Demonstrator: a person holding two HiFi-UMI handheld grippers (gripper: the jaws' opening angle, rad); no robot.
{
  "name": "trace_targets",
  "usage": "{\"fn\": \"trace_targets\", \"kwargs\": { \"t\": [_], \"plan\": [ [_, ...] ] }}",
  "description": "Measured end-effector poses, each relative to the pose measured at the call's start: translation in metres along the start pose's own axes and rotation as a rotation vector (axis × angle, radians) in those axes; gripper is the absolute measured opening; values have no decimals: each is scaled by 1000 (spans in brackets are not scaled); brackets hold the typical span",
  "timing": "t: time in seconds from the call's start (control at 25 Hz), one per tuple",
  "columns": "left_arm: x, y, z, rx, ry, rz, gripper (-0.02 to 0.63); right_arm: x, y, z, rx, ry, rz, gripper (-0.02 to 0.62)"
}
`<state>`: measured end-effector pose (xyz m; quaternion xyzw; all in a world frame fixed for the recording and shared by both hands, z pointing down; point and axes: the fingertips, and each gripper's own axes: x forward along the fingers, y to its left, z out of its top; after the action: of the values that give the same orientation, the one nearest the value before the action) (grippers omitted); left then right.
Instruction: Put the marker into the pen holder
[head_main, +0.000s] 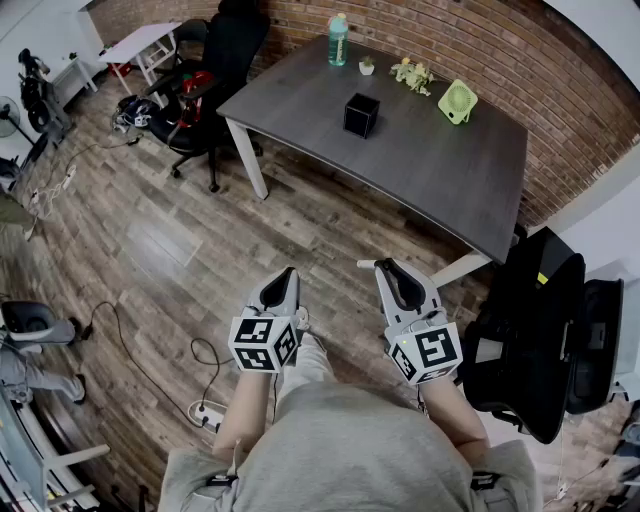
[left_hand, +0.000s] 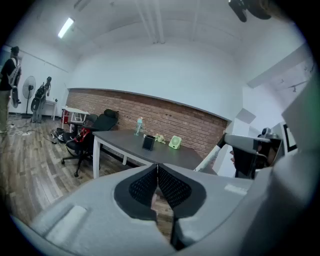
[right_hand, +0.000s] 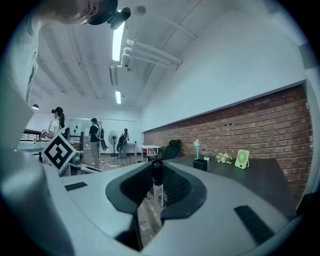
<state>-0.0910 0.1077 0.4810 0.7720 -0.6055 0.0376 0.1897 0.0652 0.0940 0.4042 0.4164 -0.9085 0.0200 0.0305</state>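
Left claw (left_hand: 157, 169): clenched, pads together, nothing between them.
Right claw (right_hand: 156, 172): gripping the white-barrelled, black-capped marker (right_hand: 158, 187); barrel set across the pads, cap end sticking out past them.
Marker location: in the Right claw, above the wood-plank floor (head_main: 180, 240), well apart from the surface.
Pen holder location: black cube-shaped pen holder (head_main: 361, 115), upright near the middle of the dark grey rectangular surface (head_main: 440, 170).
Task status: likely the carry stage; approach to the surface not yet made.
Risk, slip: probable cause a thin contact on a smooth round barrel; result a twist in the grip or a drop to the floor.
Risk, missed opening: probable cause a small mouth and a barrel held across the pads; wrist turn needed to stand the marker over the mouth; result a strike on the rim.
Risk, toppled holder: probable cause a sideways push from claw or marker tip on an apparently light, free-standing box.
Risk, footing: white power strip (head_main: 205, 408) with black cable on the floor near the feet.
Count, markers: one.
Count, pen holders: one.
Count, claws: two.
Count, green plastic bottles (head_main: 339, 40): one.
Count, small green desk fans (head_main: 457, 101): one.
Count, black office chairs (head_main: 225, 50): two; the first at the far-left corner of the surface, the second chair (head_main: 535, 330) beside the right arm.
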Motion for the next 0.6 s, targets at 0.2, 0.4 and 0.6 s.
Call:
{"fn": "trace_targets", "kwargs": {
  "t": [0.2,0.4,0.6],
  "plan": [
    [-55,-100,-40,-12,-19,-20,20,-93,7,-17,26,11,38,66],
    [-112,-143,-64,22,-1,22,20,-150,28,-30,45,40,109,66],
    [-143,-150,-65,20,-12,58,20,-177,36,-21,36,10,112,66]
  ]
}}
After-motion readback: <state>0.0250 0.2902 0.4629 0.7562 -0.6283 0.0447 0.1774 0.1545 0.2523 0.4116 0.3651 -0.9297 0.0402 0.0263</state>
